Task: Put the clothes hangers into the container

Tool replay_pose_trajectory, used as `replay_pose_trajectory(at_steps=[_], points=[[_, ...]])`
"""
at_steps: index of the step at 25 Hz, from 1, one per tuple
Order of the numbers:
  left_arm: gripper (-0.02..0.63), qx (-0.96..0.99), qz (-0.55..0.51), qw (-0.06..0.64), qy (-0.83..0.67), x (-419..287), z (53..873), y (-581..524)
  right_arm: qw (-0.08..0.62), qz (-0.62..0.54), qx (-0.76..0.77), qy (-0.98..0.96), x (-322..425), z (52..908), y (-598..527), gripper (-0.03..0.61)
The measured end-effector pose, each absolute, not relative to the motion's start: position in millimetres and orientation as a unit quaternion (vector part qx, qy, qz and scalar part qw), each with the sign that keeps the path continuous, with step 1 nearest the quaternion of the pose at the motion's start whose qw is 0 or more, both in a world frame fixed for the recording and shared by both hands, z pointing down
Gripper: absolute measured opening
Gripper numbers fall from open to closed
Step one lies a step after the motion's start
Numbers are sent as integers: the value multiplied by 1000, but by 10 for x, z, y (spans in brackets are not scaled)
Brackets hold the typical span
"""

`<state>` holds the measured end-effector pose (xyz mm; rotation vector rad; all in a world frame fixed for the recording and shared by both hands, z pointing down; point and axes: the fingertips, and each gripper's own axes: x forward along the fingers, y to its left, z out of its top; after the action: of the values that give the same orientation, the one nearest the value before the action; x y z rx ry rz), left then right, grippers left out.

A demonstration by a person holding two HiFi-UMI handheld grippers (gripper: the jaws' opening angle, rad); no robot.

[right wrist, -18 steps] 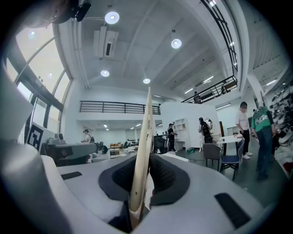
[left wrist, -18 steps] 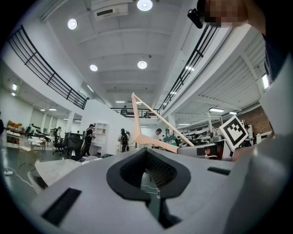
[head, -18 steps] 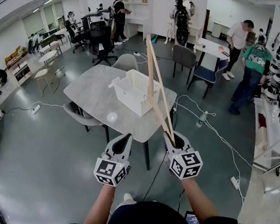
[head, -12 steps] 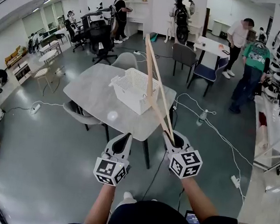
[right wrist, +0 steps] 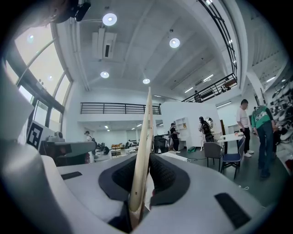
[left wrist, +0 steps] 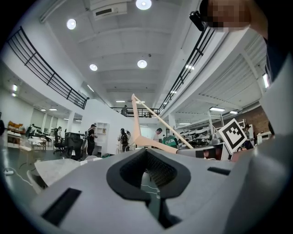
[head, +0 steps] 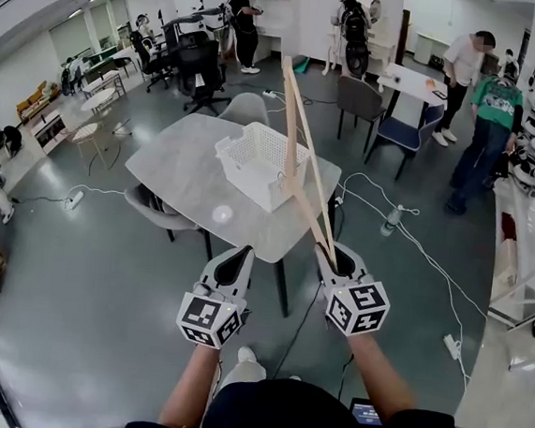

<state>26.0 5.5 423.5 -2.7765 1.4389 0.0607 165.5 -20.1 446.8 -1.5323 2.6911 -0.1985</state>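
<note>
Two handheld grippers hang side by side at the near edge of a grey stone-look table (head: 173,166). The right gripper (head: 329,258) (right wrist: 137,201) has its jaws clamped on one end of a pale wooden clothes hanger (head: 290,140) (right wrist: 144,146) (left wrist: 134,119). The hanger slants up and away from the person. In the head view it crosses the right side of a white plastic lattice basket (head: 252,174) on the table's far right part and is not inside it. The left gripper (head: 238,258) (left wrist: 158,195) has its jaws closed together on nothing.
</note>
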Motion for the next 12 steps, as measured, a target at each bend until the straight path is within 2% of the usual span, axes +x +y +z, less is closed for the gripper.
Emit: replay_pose_trajectory(at_steps=[12], points=[[5, -884, 20, 3, 466, 140, 4310, -327, 19, -66, -493, 868, 1549, 4524, -601, 66]])
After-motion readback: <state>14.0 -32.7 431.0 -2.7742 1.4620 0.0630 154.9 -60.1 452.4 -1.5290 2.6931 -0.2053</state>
